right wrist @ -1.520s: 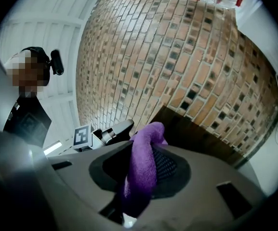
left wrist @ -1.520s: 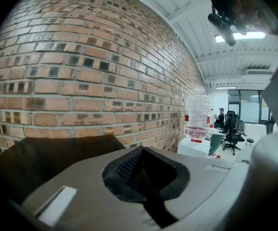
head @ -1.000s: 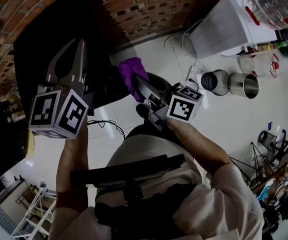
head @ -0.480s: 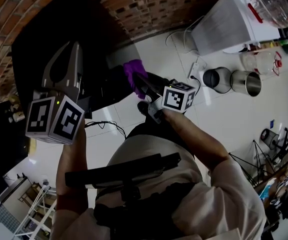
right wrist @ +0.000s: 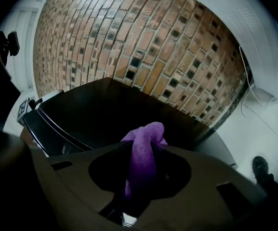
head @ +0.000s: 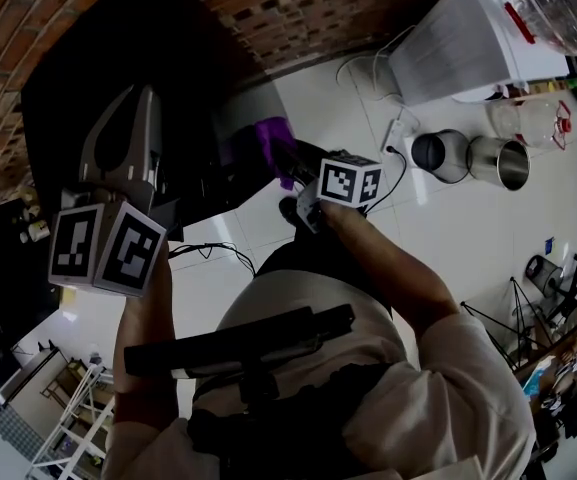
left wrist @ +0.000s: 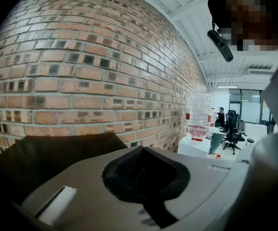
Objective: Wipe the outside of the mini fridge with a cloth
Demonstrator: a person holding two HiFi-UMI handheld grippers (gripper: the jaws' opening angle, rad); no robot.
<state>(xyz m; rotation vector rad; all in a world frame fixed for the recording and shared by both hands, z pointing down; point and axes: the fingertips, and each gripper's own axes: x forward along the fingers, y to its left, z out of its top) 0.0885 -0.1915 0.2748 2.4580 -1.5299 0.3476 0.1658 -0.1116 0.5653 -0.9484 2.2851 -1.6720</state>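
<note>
I hold the right gripper [head: 286,160] beside the right edge of the boxy, glossy black mini fridge [head: 108,58], which stands against a red brick wall [head: 268,8]. Its jaws are clamped narrowly on a bunched purple terry cloth [right wrist: 146,146], with one rounded fold poking past the tips. I cannot tell whether that fold touches the fridge. The left gripper [head: 146,103] hangs above the fridge top, jaws closed on nothing. My worry is that dragging so small a wad will pull it out of the pinch or fold it back. The hard jaw tips would then scrape the gloss. A narrow contact would also leave unwiped streaks, and the idle left gripper could knock the lid.
</note>
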